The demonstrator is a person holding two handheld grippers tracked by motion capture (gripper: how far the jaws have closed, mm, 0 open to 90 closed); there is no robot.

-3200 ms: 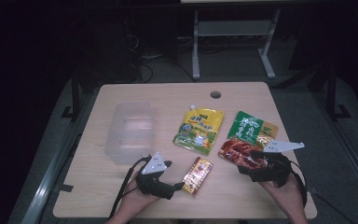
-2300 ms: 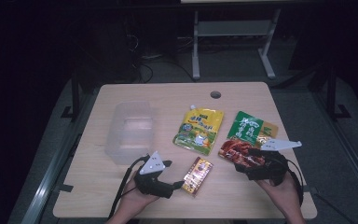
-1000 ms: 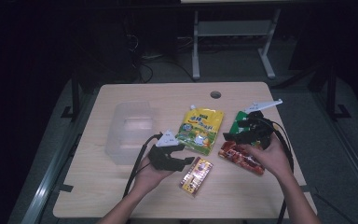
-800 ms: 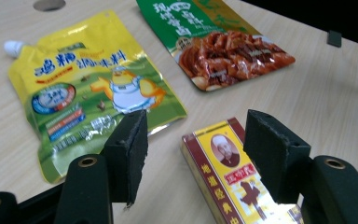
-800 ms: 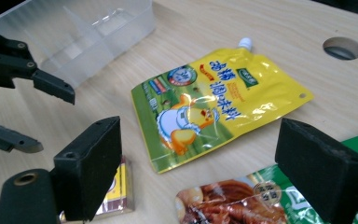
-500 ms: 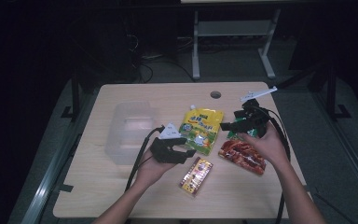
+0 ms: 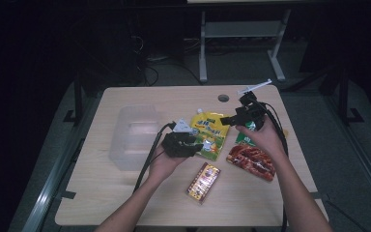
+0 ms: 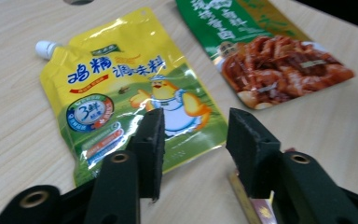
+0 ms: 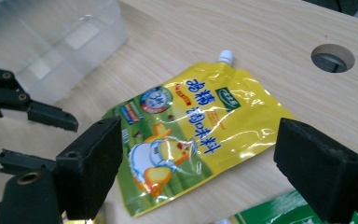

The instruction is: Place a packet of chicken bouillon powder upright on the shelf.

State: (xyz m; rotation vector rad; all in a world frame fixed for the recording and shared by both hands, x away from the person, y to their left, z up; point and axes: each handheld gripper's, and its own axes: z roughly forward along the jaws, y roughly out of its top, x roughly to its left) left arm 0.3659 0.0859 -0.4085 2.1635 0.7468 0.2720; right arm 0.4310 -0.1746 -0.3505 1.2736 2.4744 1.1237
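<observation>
A yellow spouted pouch (image 7: 210, 135) printed with a cartoon chicken lies flat at mid-table. My left gripper (image 7: 196, 146) reaches in from the pouch's left side. In the left gripper view its jaws (image 8: 193, 144) hover just above the pouch's (image 8: 130, 102) lower corner. They have just been closing, but a gap remains and the pads touch nothing. My right gripper (image 7: 228, 120) hangs over the pouch's far right side. Its jaws (image 9: 205, 168) stand wide open above the pouch (image 9: 196, 130), which also shows the left gripper's fingers (image 9: 51, 116).
A green pouch picturing red meat (image 7: 253, 159) lies right of the yellow one. A small red-and-gold packet (image 7: 204, 180) sits near the front. A clear plastic container (image 7: 135, 137) stands at the left. A round hole (image 7: 223, 98) is in the table's far side.
Both hands have come forward from the table's near edge to the yellow pouch. The right gripper has swung left off the green pouch. The left gripper has shifted right, and its jaws have narrowed.
</observation>
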